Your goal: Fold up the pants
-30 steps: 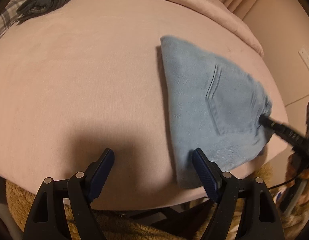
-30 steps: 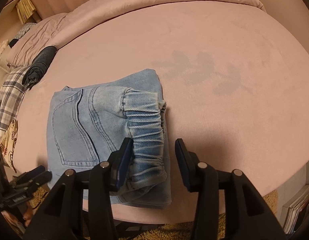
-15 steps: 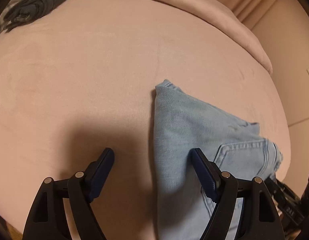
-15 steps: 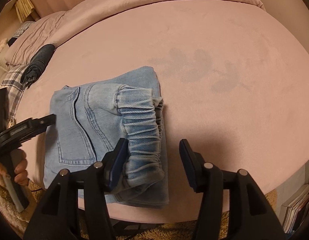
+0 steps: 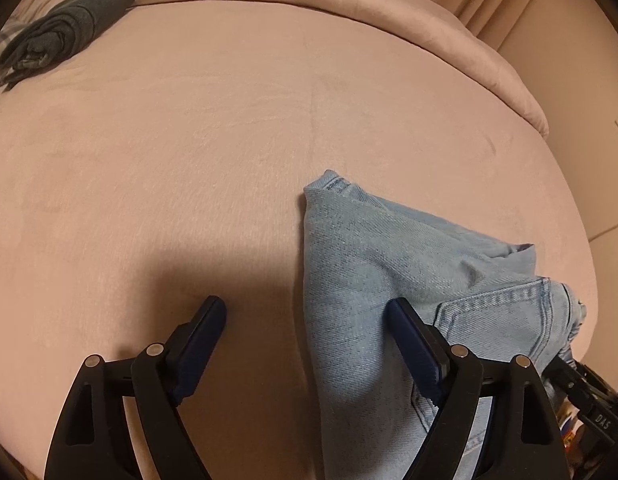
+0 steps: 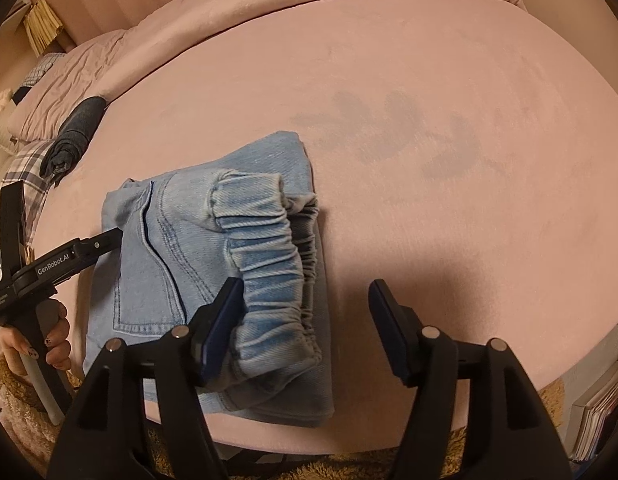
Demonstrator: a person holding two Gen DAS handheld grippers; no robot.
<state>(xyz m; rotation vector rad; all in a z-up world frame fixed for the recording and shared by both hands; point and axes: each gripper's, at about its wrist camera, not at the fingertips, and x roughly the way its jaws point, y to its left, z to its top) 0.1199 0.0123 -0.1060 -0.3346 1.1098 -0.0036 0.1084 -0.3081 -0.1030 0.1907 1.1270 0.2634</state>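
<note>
White lettering "GenRobot.AI" runs along the arm of the left claw (image 6: 109,240) as the right wrist view shows it; a second, smaller label lower on that body is too small to read. In the left wrist view, the letters "DAS" show on the black body of the right claw (image 5: 565,368) at the lower right edge.

There is 1 pair of pants (image 6: 213,264), light blue denim, folded into a compact stack on the pink bed (image 6: 449,128). There are 2 claws, and 1 dark rolled garment (image 5: 65,36) lies far ahead and to the left of the left claw, near 1 plaid cloth (image 6: 25,168) at the bed's edge. 1 hand (image 6: 37,344) holds the left claw's handle.

The left claw stands wide and is opening, released: its right finger (image 5: 413,340) rests on top of the denim, its left finger over bare bed, and the stack's left edge lies between them, ungripped. The right claw (image 6: 305,320) is also opening, released: its left finger lies against the elastic waistband (image 6: 269,264), its right finger over bare bed just beside the stack. The waistband's end lies between the fingers, with the pads not pressing on it.
</note>
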